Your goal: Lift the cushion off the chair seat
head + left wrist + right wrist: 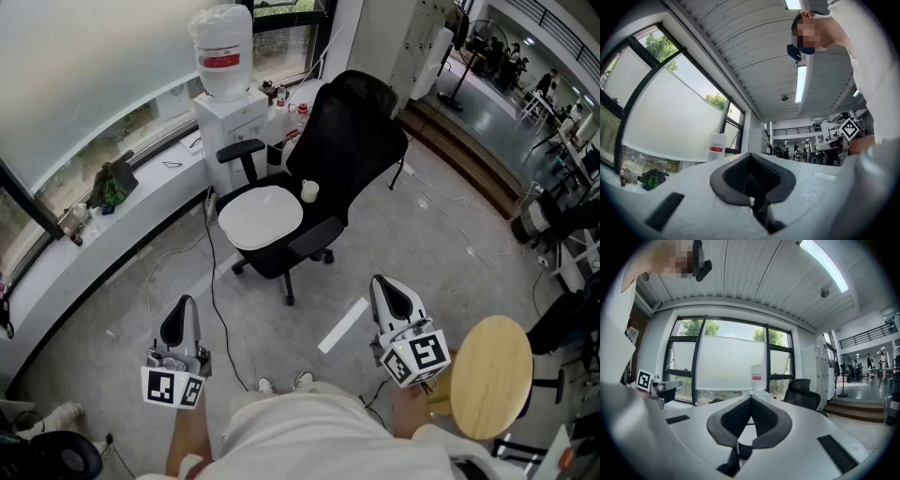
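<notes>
White on black: find the cushion (261,217) lying flat on the seat of the office chair (361,127), covering most of it. Note a small white cup-like item (309,190) just beside its far right edge; cannot tell whether touching.

Find left claw (180,314) and right claw (386,292) held low near the body, both well apart from the chair. Read each as closed tip to tip with nothing between, as confirmed in both gripper views.

Place the cushion ahead of and between the two claws, somewhat nearer the left one. Judge its long axis as running roughly crosswise to the line of approach. See no cushion in either gripper view; only the chair back shows in the right one.

Judge the lift not yet begun: calls for advancing, opening, and taking opposite edges.
</notes>
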`<action>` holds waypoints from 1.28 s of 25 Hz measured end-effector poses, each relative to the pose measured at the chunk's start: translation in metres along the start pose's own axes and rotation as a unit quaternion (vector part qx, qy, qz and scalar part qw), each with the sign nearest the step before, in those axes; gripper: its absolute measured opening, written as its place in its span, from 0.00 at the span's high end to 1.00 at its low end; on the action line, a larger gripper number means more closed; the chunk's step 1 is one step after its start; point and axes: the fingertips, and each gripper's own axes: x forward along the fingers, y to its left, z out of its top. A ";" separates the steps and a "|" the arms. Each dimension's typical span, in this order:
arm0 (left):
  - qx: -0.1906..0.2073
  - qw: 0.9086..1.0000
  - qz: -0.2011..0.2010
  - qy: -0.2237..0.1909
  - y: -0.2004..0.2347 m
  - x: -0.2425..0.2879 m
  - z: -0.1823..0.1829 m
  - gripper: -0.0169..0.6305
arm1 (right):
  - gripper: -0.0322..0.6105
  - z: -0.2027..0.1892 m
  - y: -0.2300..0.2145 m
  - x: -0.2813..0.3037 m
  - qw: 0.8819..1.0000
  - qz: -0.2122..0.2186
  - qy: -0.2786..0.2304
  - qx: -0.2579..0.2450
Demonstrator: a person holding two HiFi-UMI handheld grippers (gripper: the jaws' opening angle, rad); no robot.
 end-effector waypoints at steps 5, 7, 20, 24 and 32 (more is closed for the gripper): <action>0.000 1.000 0.008 0.006 -0.007 -0.012 0.004 0.95 | 0.95 -0.002 -0.003 -0.012 1.000 -0.001 0.002 0.010; 0.000 1.000 0.011 0.009 -0.009 -0.015 0.002 0.95 | 0.95 -0.004 -0.003 -0.011 1.000 0.002 0.003 0.012; 0.005 1.000 0.009 0.020 -0.032 -0.018 0.001 0.95 | 0.95 -0.016 -0.016 -0.023 0.999 0.001 0.002 0.040; 0.006 1.000 0.009 0.022 -0.037 -0.015 -0.003 0.95 | 0.72 -0.019 -0.028 -0.025 0.998 0.001 -0.002 0.061; 0.009 1.000 0.006 0.022 -0.055 0.000 -0.005 0.95 | 0.45 -0.021 -0.062 -0.028 0.997 0.009 0.001 0.071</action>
